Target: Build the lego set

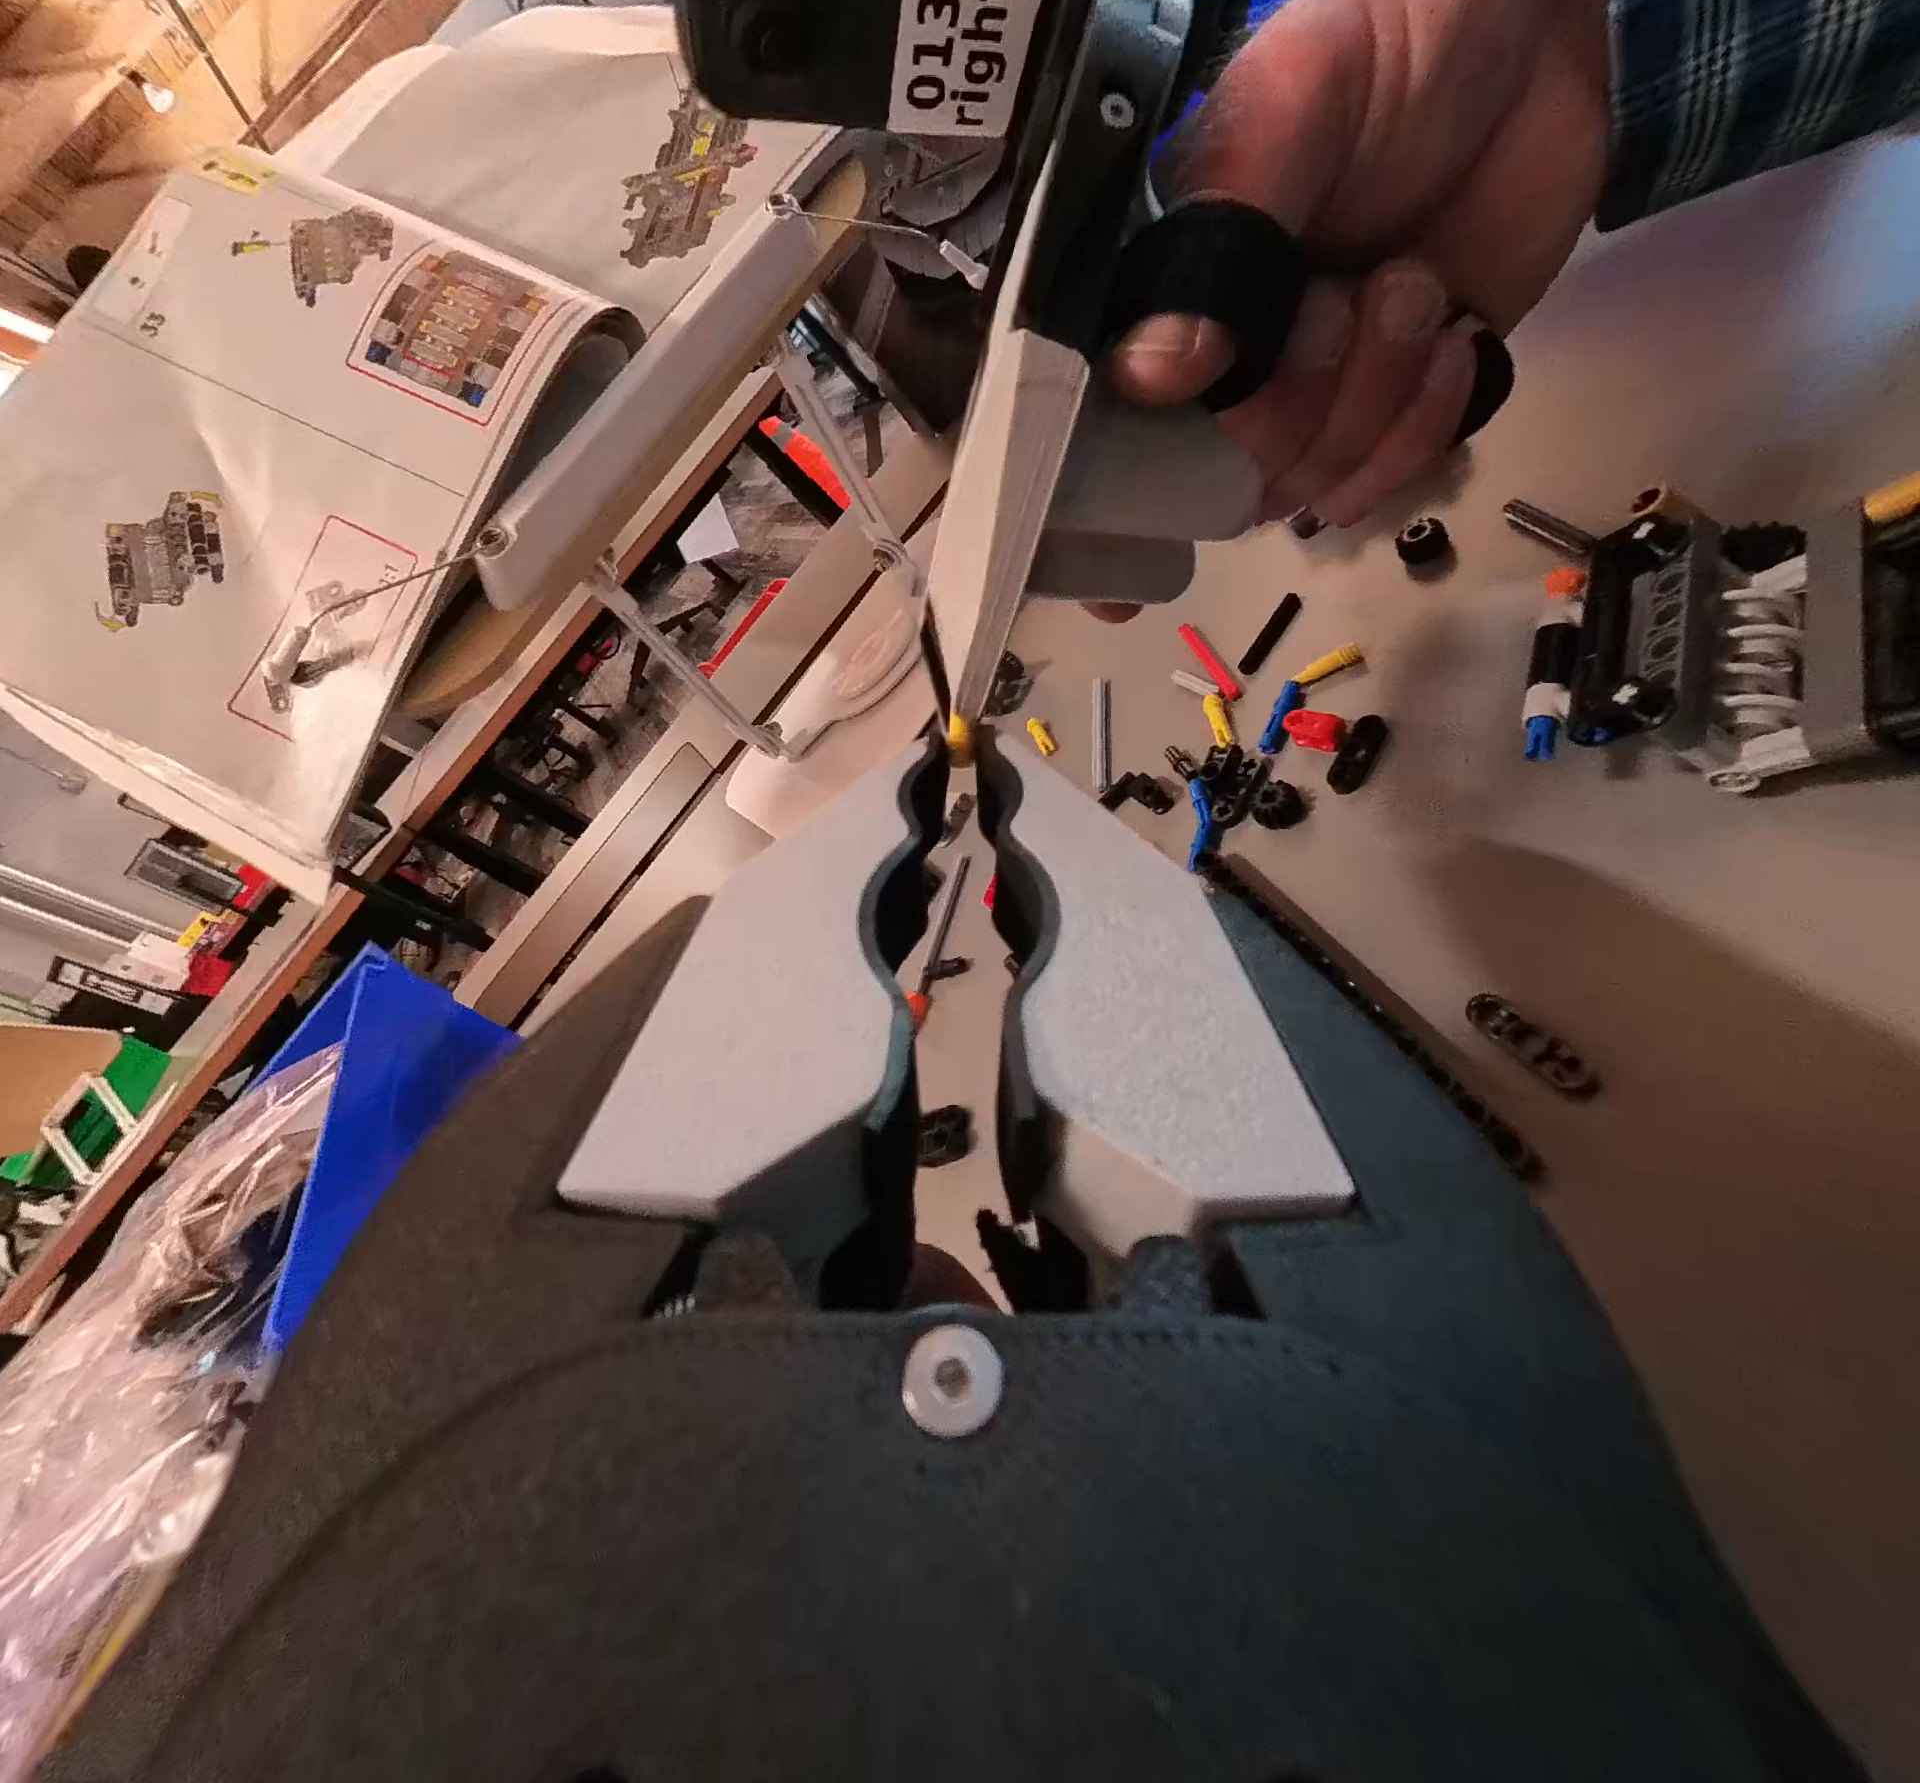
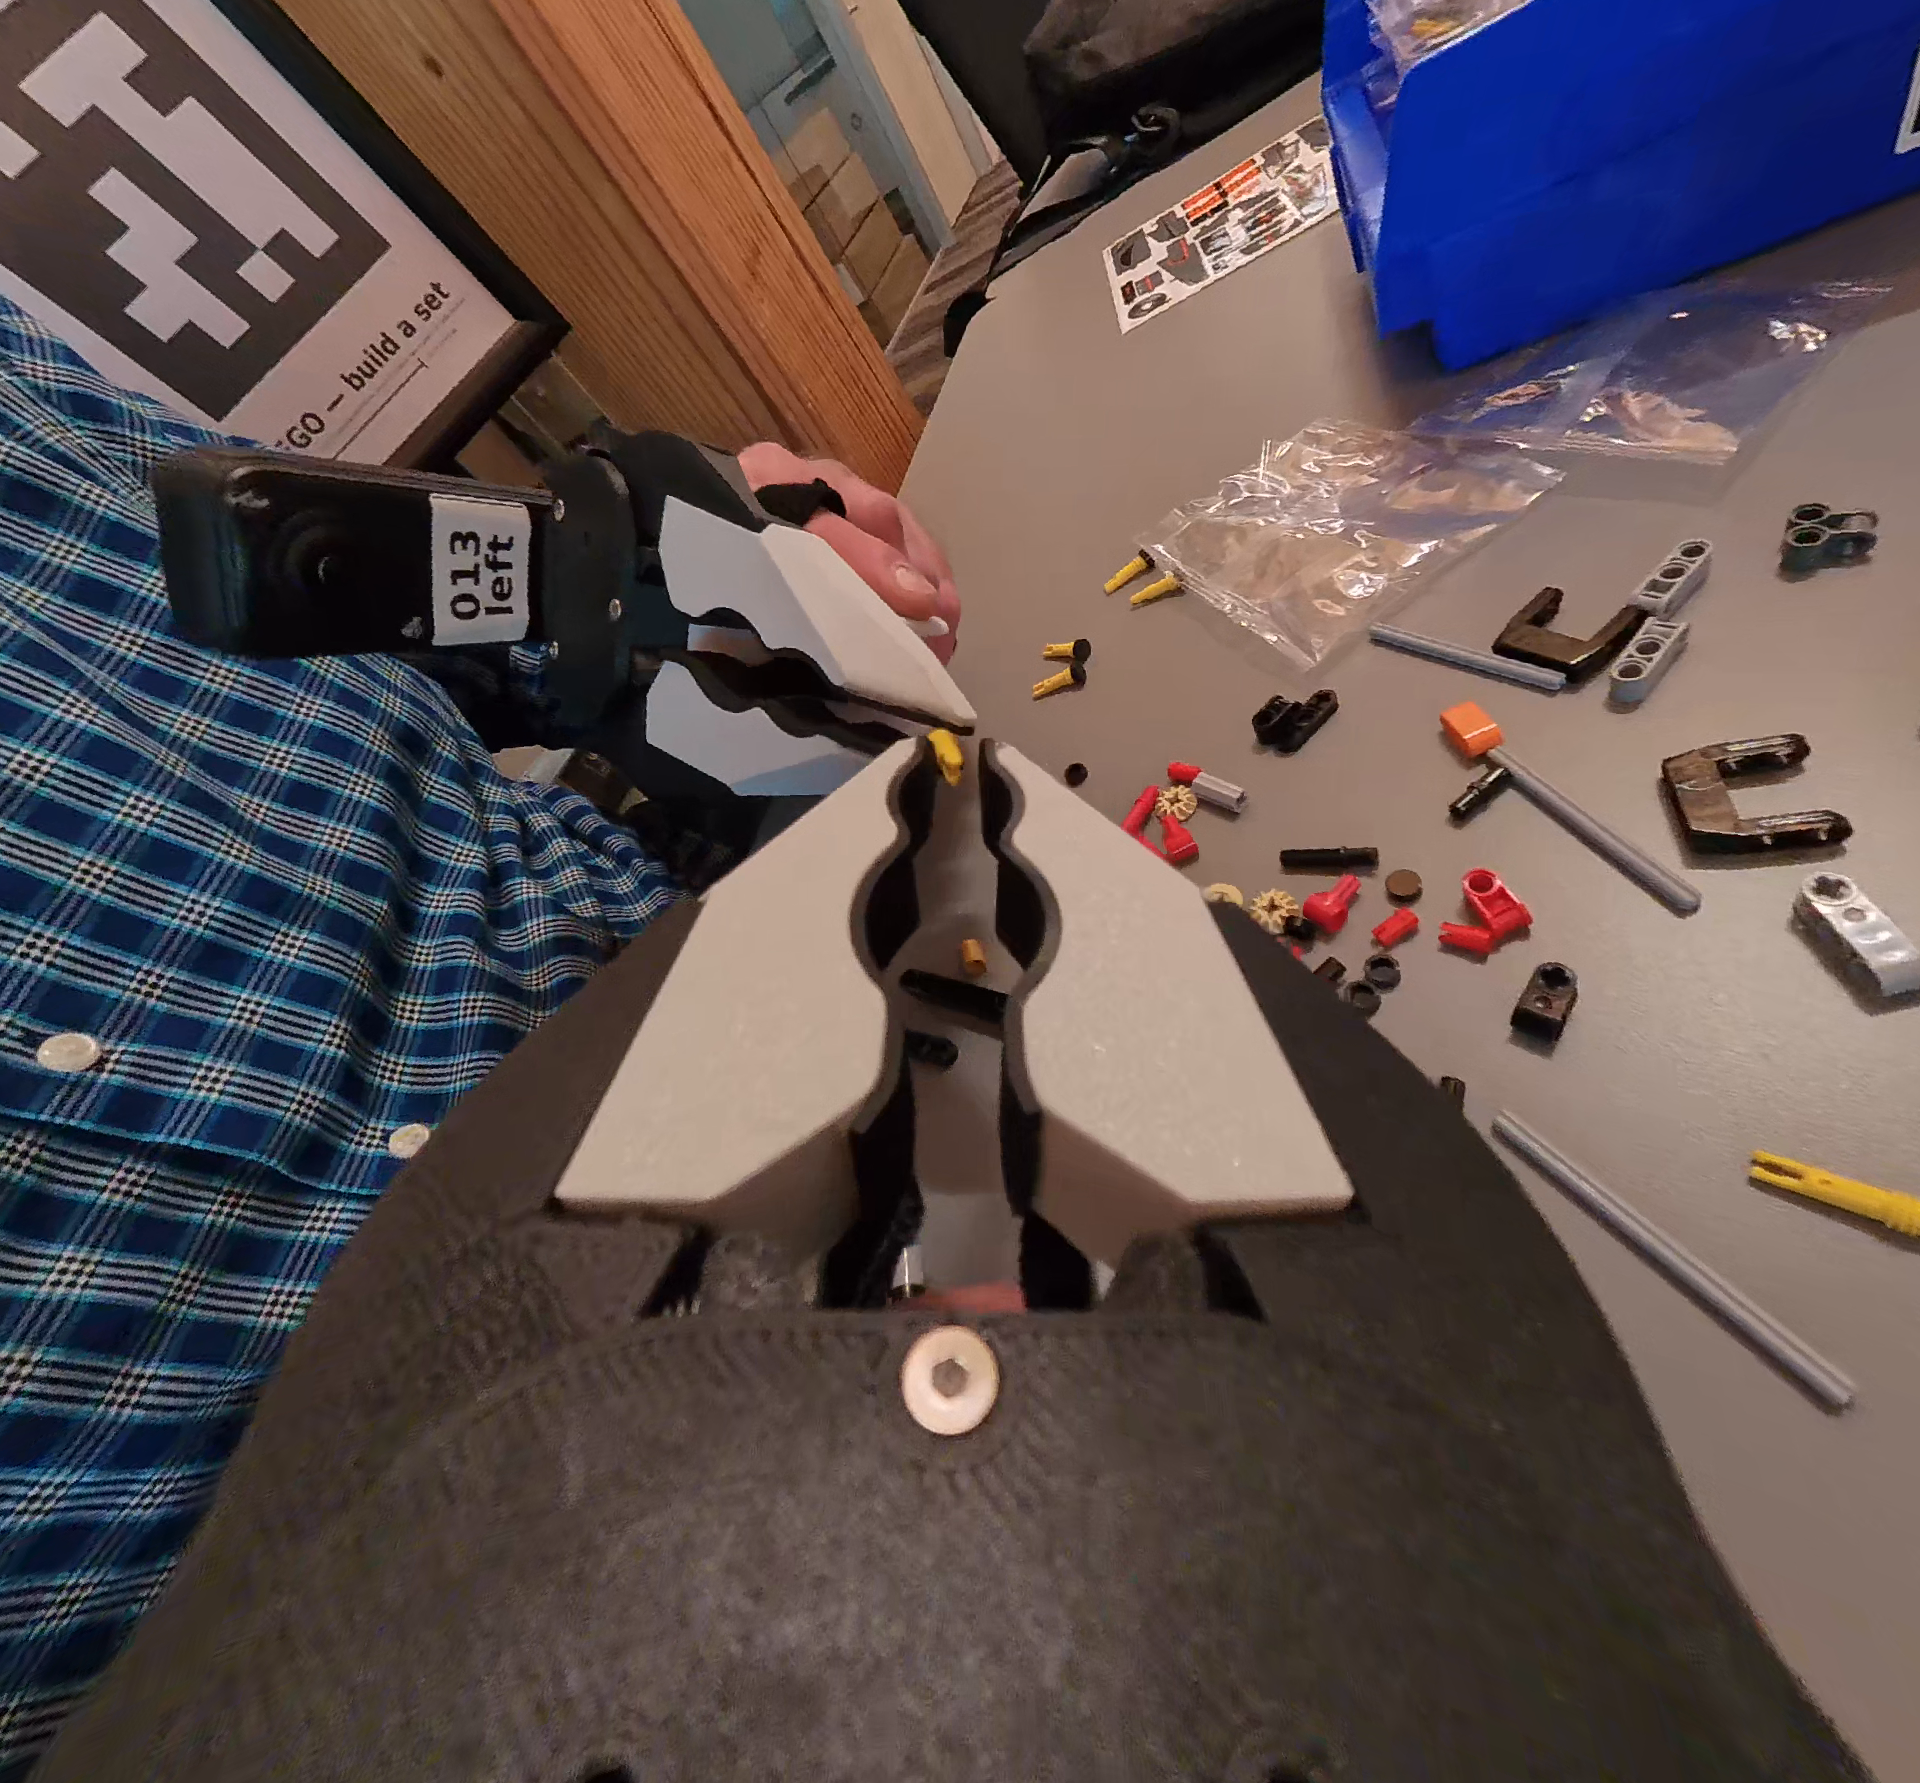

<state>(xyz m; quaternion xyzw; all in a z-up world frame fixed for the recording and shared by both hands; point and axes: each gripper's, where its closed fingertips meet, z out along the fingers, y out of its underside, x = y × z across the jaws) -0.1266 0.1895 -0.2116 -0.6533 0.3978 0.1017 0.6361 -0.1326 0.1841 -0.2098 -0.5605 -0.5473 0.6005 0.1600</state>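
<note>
A small yellow pin (image 1: pixel 961 739) (image 2: pixel 944 757) is held in the air above the grey table (image 2: pixel 1143 424). My left gripper (image 1: pixel 961 754) has its tips closed around it with a narrow gap. My right gripper (image 2: pixel 951 754) has its tips closed on it the same way. In the left wrist view the right gripper (image 1: pixel 966 710) comes down from above and meets the pin. In the right wrist view the left gripper (image 2: pixel 964 721) comes in from the left, with its tip on the pin. A partly built grey and black engine block (image 1: pixel 1714 653) lies on the table to the right.
Loose red, black, yellow and blue parts (image 2: pixel 1340 902) (image 1: pixel 1247 746) lie scattered under the grippers. An open instruction booklet (image 1: pixel 312 383) stands on a holder. A blue bin (image 2: pixel 1610 123) (image 1: pixel 384 1089), plastic bags (image 2: pixel 1330 528), a sticker sheet (image 2: pixel 1216 237) and grey axles (image 2: pixel 1662 1260) lie around. Both grippers' tips are close together, under 4 cm apart.
</note>
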